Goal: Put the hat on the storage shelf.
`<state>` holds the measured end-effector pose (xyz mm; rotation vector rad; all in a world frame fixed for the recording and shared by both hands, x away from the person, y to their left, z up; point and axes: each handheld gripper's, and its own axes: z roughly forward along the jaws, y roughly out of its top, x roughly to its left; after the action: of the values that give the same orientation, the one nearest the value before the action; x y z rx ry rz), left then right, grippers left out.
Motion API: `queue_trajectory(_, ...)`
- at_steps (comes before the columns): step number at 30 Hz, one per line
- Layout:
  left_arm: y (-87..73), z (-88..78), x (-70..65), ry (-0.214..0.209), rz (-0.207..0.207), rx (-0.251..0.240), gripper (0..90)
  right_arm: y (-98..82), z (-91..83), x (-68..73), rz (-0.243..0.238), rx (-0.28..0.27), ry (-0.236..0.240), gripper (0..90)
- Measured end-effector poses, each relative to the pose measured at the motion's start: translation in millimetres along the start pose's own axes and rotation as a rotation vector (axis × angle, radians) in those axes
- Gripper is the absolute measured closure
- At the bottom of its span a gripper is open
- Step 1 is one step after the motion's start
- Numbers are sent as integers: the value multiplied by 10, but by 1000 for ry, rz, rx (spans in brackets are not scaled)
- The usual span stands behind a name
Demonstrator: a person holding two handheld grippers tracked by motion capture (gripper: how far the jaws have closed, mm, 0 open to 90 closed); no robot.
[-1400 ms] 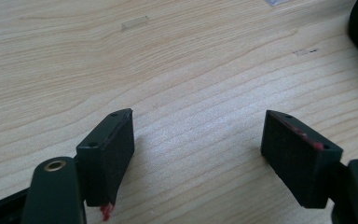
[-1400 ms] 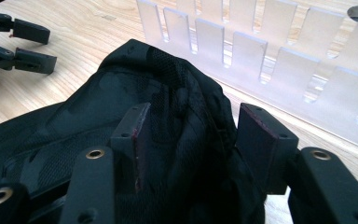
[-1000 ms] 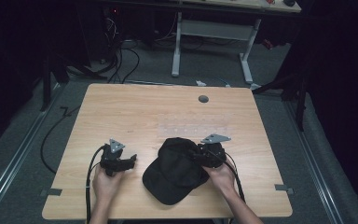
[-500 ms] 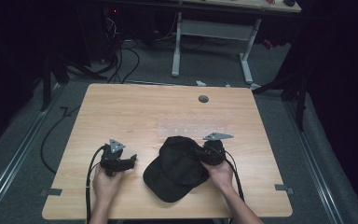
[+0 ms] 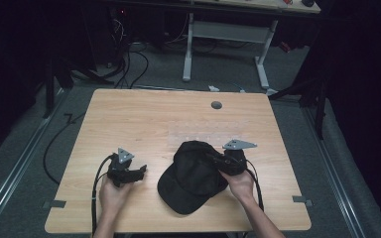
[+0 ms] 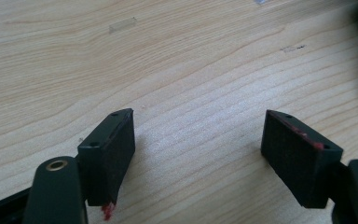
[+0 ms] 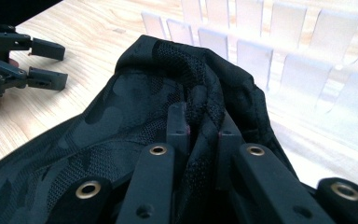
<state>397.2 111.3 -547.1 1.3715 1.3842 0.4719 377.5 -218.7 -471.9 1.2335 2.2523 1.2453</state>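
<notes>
Here, one cap (image 5: pixel 193 173), two claws, right claw (image 7: pixel 204 128) pinching.

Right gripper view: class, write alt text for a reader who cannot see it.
The right gripper pinches a fold of a black camouflage-patterned cap between its jaws, on a wooden table. The left gripper, jaws apart, sits at upper left.

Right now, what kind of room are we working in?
Probably a lab or workshop recording bay: a bare wooden table on grey carpet, loose cables on the floor, and an adjustable desk frame behind in the dark.
</notes>
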Motion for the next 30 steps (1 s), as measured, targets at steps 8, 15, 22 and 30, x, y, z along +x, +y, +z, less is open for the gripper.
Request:
queue_trajectory(8,-2,3,-6,5,0,0,257,102,-120,-73,-30,-11,80,814)
queue_trajectory(15,0,6,-8,4,-5,4,251,147,-215,-89,-65,-33,111,813)
queue_trajectory(22,9,7,-24,0,-11,21,223,231,-293,-113,-102,-60,115,812)
queue_trajectory(30,85,-70,-88,-105,-108,79,239,299,-372,-150,-161,-100,133,812)
